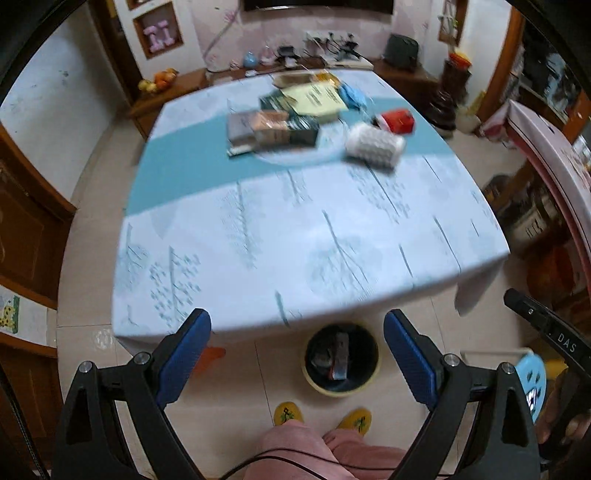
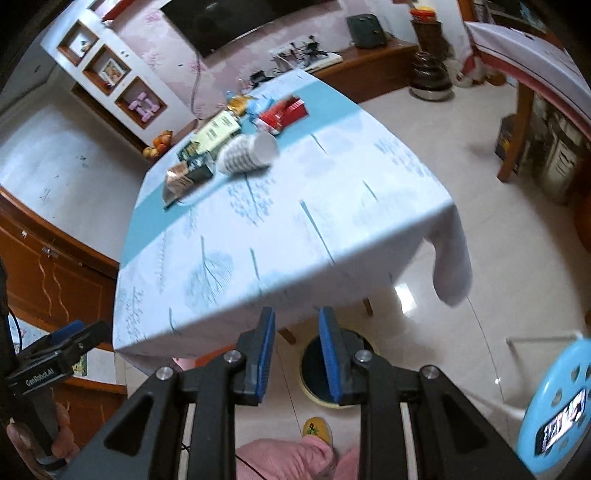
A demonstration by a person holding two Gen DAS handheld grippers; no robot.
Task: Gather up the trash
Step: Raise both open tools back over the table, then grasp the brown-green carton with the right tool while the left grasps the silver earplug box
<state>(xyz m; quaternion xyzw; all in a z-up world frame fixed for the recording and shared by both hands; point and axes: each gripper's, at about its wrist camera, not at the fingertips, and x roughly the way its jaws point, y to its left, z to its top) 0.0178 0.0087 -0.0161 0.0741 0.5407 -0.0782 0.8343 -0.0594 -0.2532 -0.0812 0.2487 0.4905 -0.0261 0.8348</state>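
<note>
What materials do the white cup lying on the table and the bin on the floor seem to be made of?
White cup: probably paper, matte, with a printed dot pattern and a thin rim. Bin: likely plastic, with a smooth pale yellow rim and a dark inside, perhaps a liner; the blur leaves it open.

A pair of pink dumbbells (image 1: 159, 35) is seen in a wall niche at eleven o'clock. Fruit (image 1: 157, 81) is piled on the sideboard at ten o'clock, and a blue stool (image 2: 557, 410) is placed on the floor at four o'clock.
</note>
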